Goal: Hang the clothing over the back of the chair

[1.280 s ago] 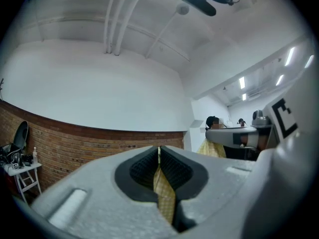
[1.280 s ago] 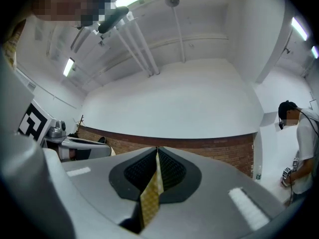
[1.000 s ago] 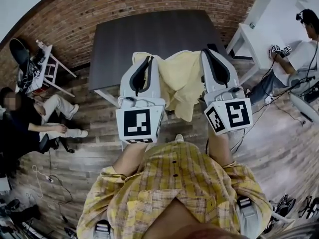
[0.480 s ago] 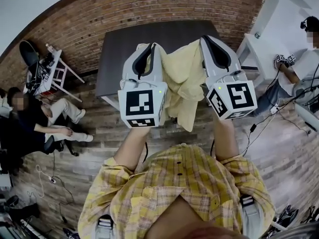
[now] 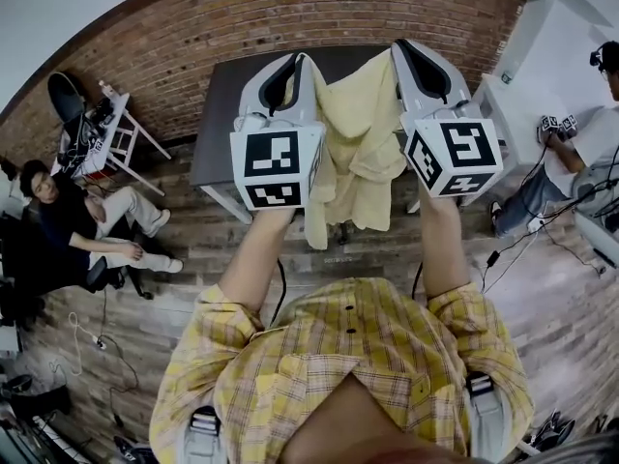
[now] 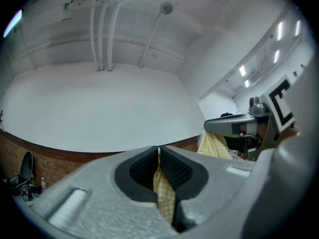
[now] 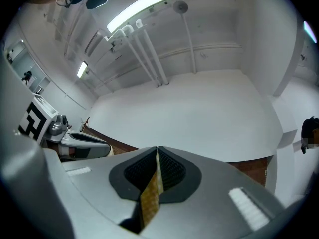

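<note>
Above the dark grey rectangular table (image 5: 218, 114), the head view shows a pale yellow checked cloth garment (image 5: 360, 153) hanging spread between the left gripper (image 5: 293, 61) and the right gripper (image 5: 399, 48). Its loose lower part droops toward the wooden plank floor (image 5: 319, 259). Only the two gripper views show the grip itself: each pair of ribbed black pads (image 6: 174, 166) is clamped on a thin pinch of the fabric (the head view gives just grey housings and marker cubes (image 5: 276, 167)). Those views tilt up at a white wall (image 6: 99, 108) and ceiling lights (image 7: 139, 6), so the table falls outside them. A dark shape just below the hem is too small to make out.
</note>
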Motion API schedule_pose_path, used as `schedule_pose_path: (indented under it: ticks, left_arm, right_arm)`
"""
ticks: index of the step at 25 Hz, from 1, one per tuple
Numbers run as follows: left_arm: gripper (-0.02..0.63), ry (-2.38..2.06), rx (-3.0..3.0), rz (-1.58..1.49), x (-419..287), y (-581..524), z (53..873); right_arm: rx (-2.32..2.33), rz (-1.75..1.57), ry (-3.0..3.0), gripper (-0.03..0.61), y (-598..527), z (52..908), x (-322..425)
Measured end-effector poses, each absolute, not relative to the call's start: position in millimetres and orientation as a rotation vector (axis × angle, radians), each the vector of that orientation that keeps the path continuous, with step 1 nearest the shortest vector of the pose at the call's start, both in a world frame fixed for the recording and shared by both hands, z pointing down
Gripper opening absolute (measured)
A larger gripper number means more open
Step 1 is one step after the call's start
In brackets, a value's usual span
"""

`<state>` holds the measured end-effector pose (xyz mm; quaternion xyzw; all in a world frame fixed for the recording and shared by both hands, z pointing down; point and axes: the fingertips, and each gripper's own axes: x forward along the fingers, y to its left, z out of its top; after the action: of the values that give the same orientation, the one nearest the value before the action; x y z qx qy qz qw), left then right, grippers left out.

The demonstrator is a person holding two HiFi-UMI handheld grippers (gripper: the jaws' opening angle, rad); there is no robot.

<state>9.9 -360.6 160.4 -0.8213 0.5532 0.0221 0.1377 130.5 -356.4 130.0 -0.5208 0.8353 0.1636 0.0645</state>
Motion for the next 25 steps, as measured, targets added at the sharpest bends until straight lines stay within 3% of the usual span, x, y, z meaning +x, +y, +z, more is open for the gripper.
schedule_pose_path:
  ticks: [25]
  left_arm:
    - [0.015, 1.720, -2.386, -0.150, 5, -480, 206]
  right_arm:
    - [-1.716, 0.321, 2.583, 0.014, -473, 174, 117]
